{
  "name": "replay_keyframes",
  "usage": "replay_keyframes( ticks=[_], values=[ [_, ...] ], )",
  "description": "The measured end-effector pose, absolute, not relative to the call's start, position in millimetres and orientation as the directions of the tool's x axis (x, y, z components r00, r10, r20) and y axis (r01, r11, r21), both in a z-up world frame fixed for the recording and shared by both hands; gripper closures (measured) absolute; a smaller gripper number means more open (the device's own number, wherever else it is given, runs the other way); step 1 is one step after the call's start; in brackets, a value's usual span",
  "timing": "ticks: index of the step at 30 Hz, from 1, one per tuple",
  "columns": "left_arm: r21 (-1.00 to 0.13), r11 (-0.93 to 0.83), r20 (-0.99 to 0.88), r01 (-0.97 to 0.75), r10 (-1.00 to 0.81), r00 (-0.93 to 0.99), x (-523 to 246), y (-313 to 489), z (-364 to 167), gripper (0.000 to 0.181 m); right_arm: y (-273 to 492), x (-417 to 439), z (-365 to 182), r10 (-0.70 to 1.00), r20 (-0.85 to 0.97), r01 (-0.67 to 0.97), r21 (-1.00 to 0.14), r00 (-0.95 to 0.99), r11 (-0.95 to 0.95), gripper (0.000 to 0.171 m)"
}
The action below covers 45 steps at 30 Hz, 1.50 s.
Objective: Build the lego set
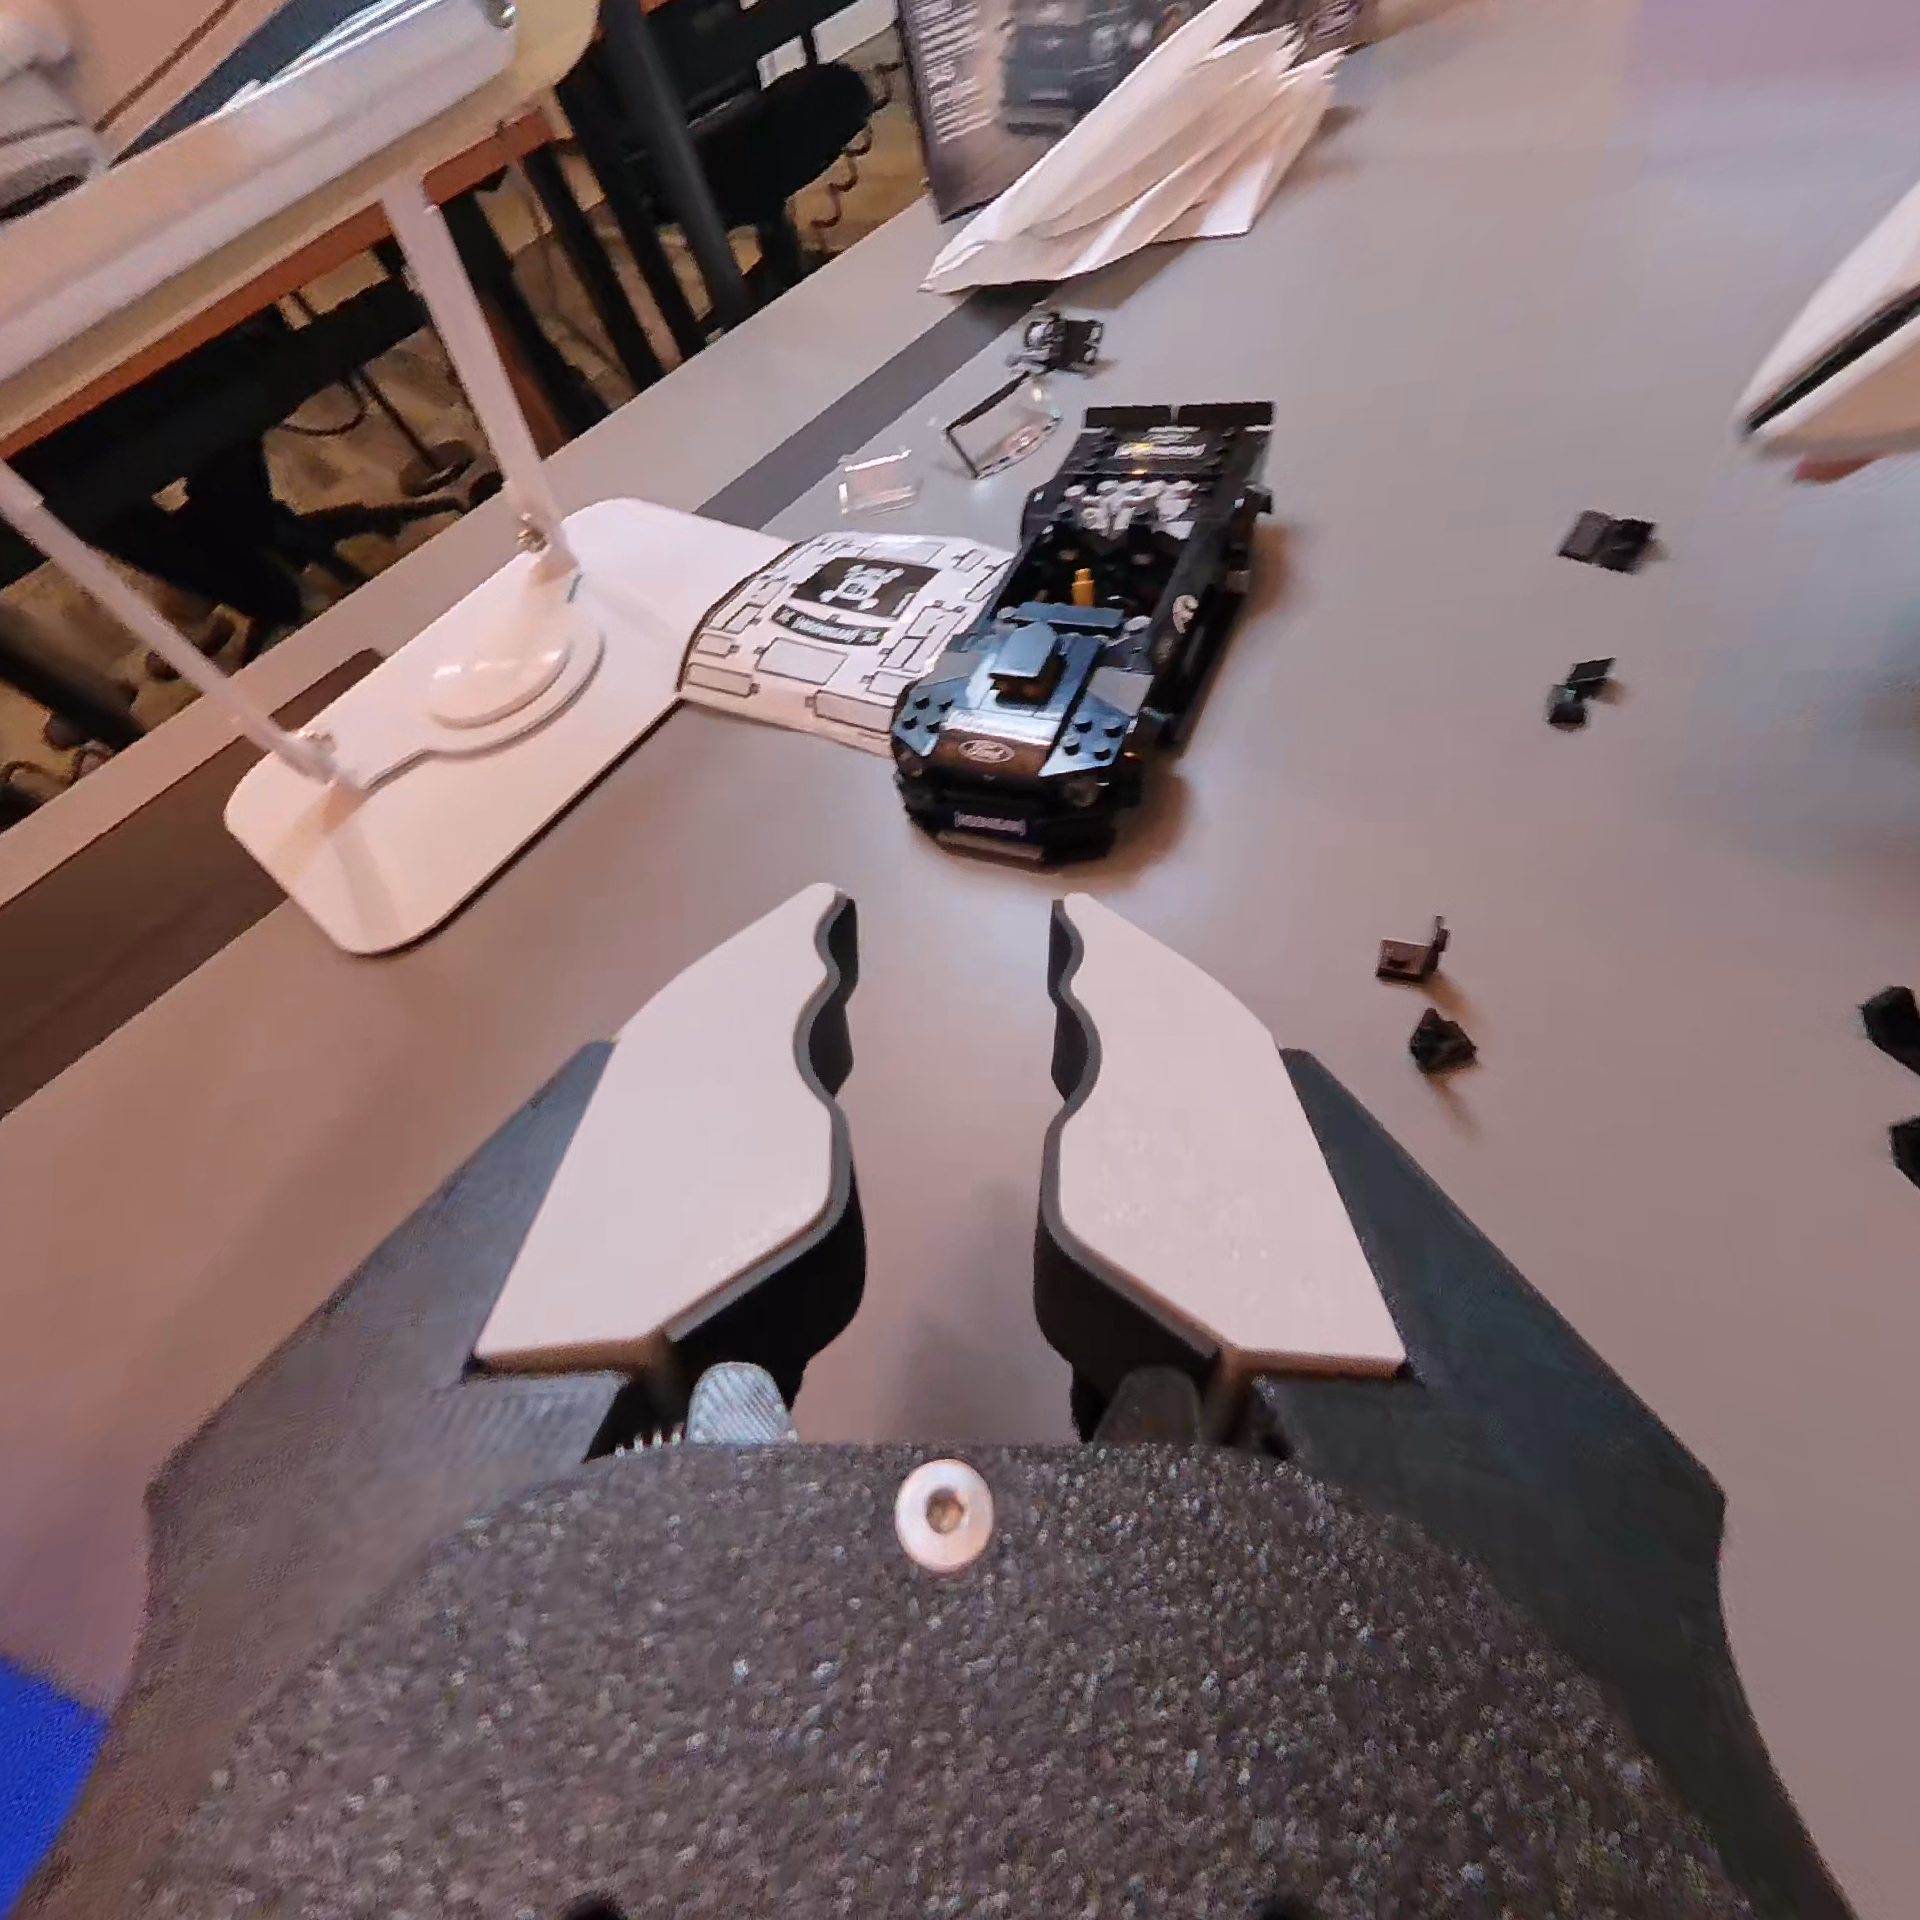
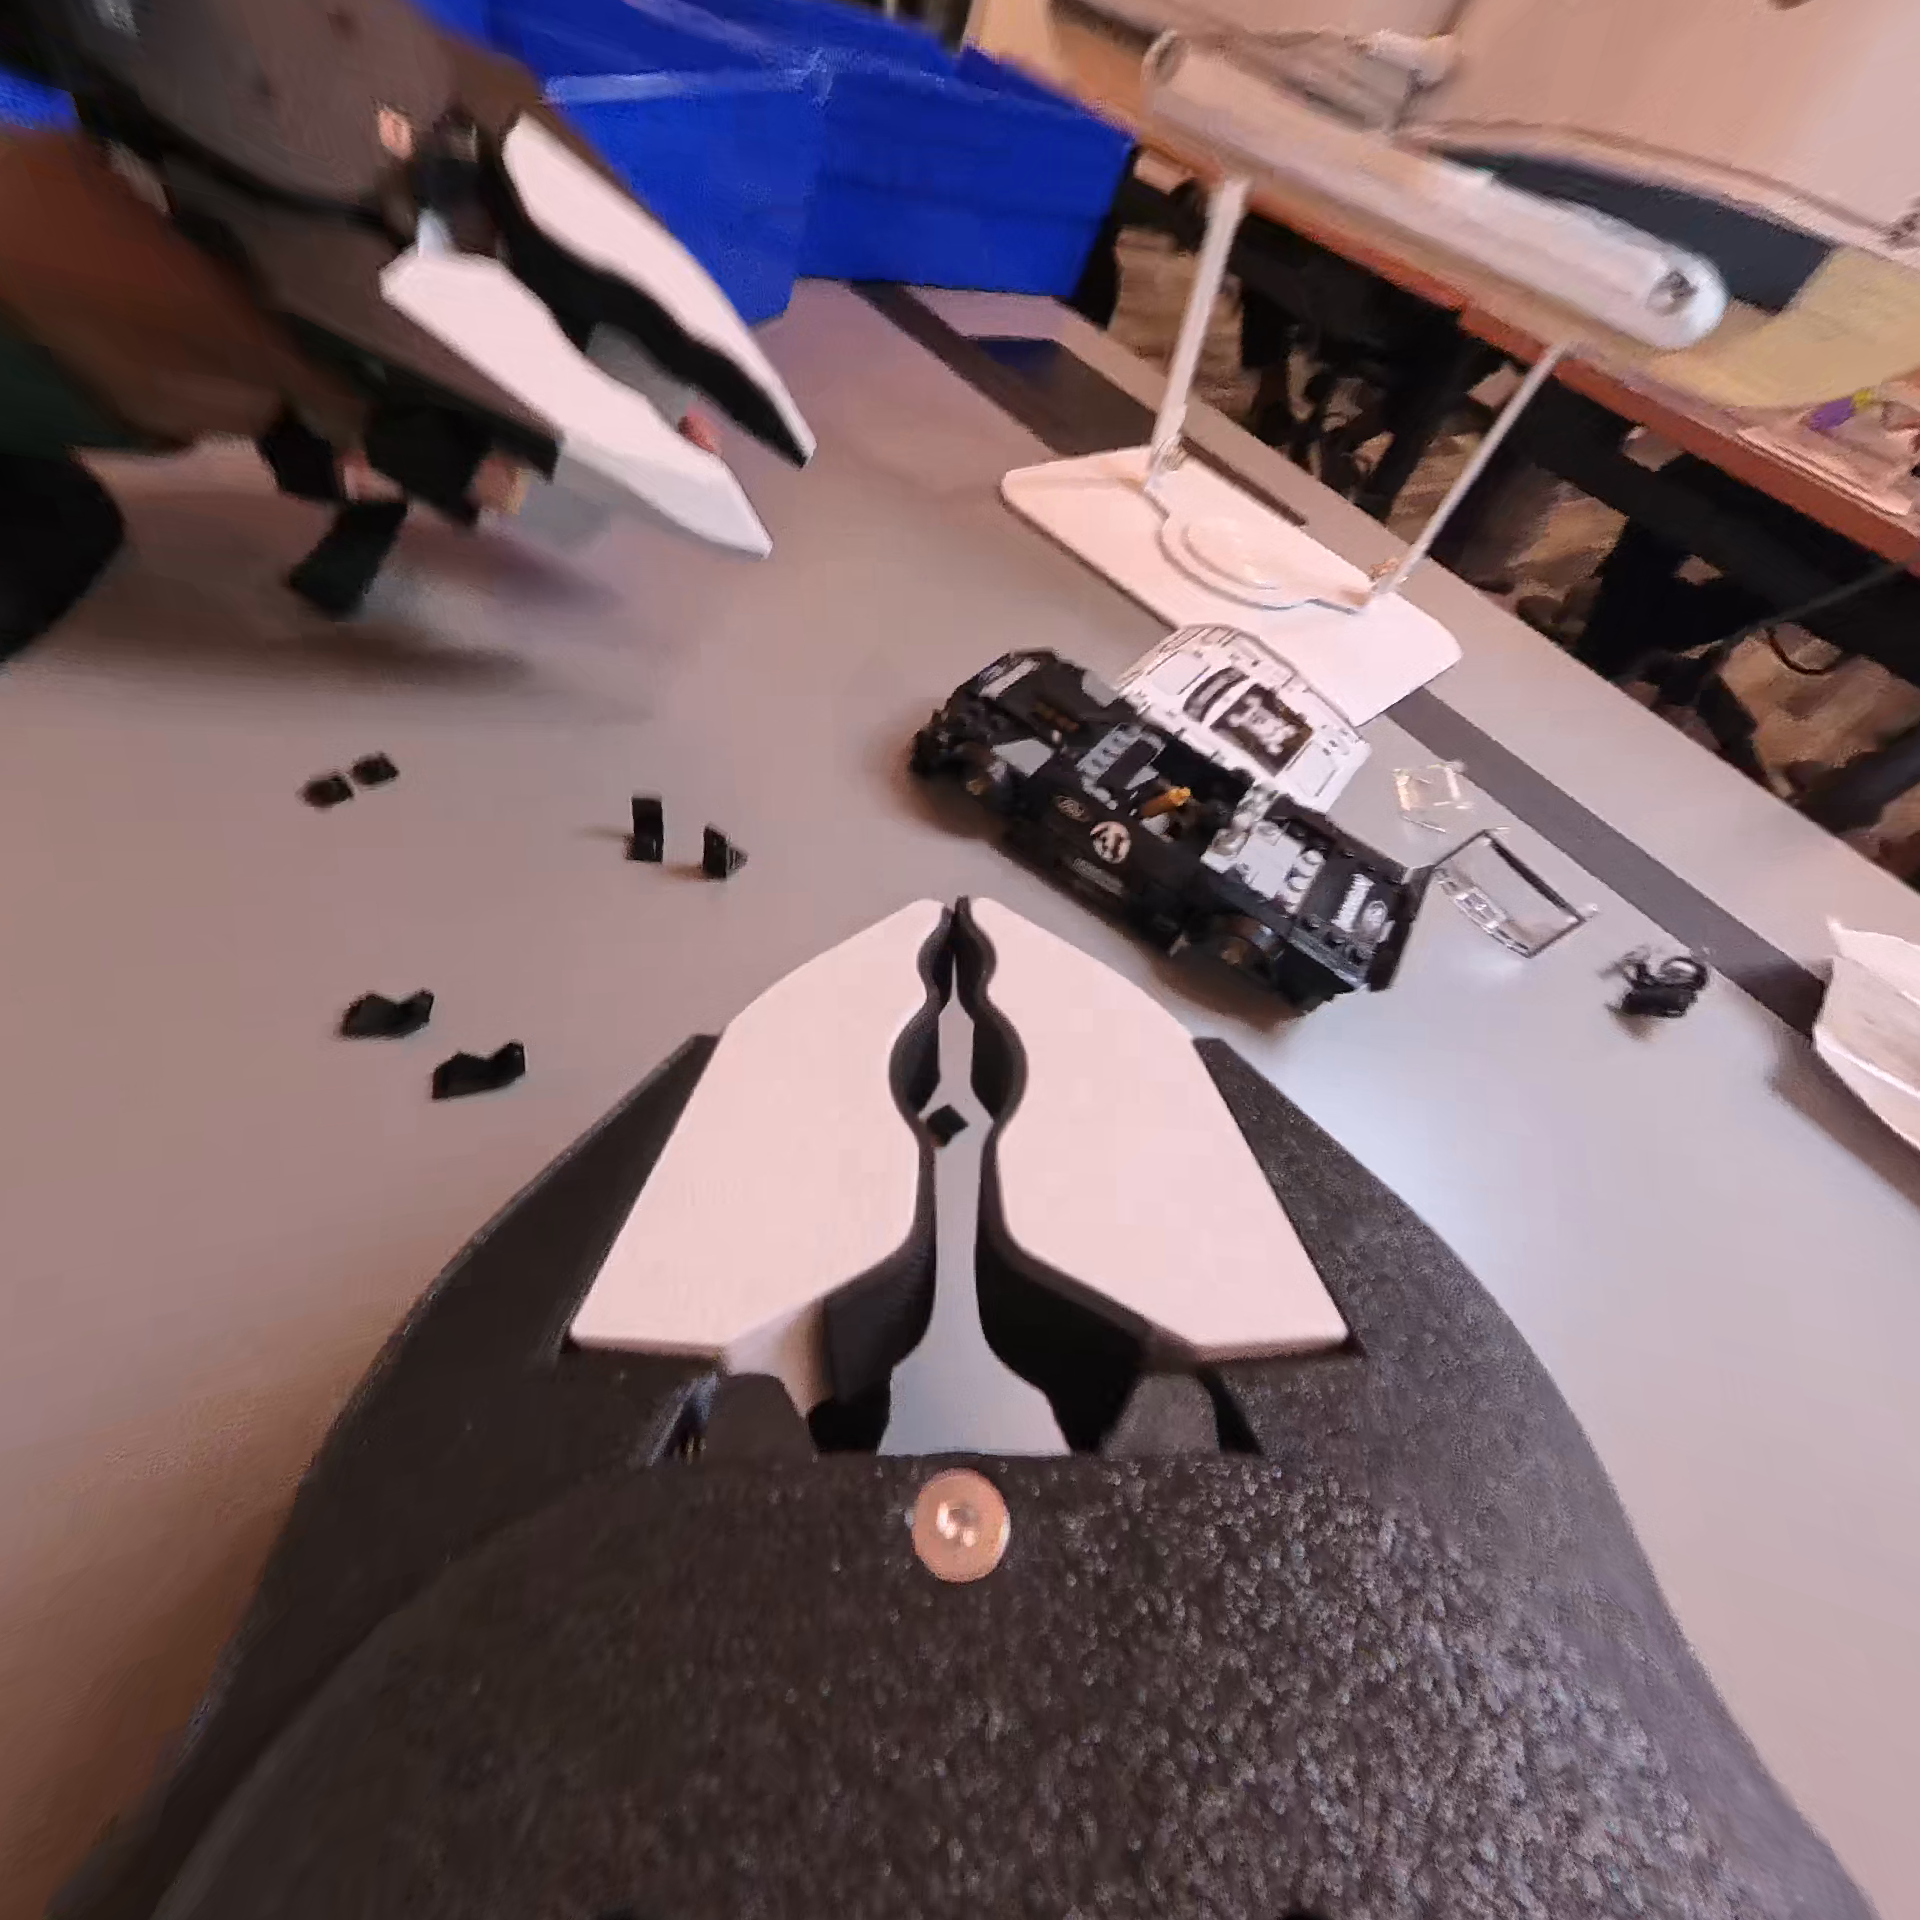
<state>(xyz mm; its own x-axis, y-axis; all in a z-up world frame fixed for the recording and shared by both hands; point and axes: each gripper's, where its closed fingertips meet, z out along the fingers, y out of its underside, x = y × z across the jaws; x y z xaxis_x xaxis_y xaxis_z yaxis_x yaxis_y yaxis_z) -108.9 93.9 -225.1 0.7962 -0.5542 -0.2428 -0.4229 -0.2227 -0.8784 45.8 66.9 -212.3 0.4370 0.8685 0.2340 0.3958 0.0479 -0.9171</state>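
Lego car [image 1: 1081, 644] on table [image 1: 1455, 727], ahead of left gripper [image 1: 951, 914], fingers spread, empty. Right gripper [image 2: 954, 909] clenched, empty; car ahead-right.

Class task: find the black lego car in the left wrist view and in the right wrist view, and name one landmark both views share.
Left wrist view: black lego car sits centre, beyond the open left gripper, nose toward the camera.
Right wrist view: it lies right of centre, seen side-on.
Shared landmark: the white lamp base beside it.
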Motion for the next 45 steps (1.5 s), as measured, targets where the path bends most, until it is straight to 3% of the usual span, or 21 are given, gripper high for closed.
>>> replay_keyframes(
  ticks=[3, 16, 22, 26, 31, 37, 45],
  values=[
    [-0.879, -0.247, -0.238, -0.409, -0.516, 0.823, -115.1, 97.4, -224.8, 0.144, 77.4, 54.8, -198.4, 0.822, 0.210, 0.311, -0.950, 0.529, 0.042, 0.171],
    [-0.905, -0.195, -0.290, -0.377, -0.366, 0.884, -128.4, 102.2, -206.5, 0.151, 93.6, 73.2, -199.0, 0.751, 0.257, 0.329, -0.943, 0.608, 0.056, 0.171],
    [-0.920, -0.167, -0.294, -0.354, -0.302, 0.907, -131.1, 104.0, -197.0, 0.161, 93.4, 73.8, -196.6, 0.745, 0.254, 0.315, -0.947, 0.616, 0.063, 0.171],
    [-0.947, -0.144, -0.240, -0.287, -0.276, 0.931, -131.3, 104.1, -187.6, 0.181, 91.9, 71.6, -195.7, 0.736, 0.295, 0.335, -0.937, 0.610, 0.098, 0.171],
    [-0.968, -0.176, -0.132, -0.177, -0.239, 0.962, -134.5, 112.9, -187.1, 0.181, 88.8, 62.9, -200.7, 0.738, 0.345, 0.378, -0.917, 0.580, 0.132, 0.171],
    [-0.964, -0.129, -0.209, -0.232, -0.170, 0.963, -142.5, 154.1, -173.5, 0.181, 95.2, 55.0, -206.5, 0.717, 0.395, 0.425, -0.892, 0.575, 0.151, 0.170],
    [-0.992, -0.054, -0.111, -0.116, -0.099, 0.989, -153.0, 189.8, -149.3, 0.180, 164.9, 36.0, -158.5, 0.620, 0.256, 0.291, -0.956, 0.742, 0.047, 0.170]
  ],
)
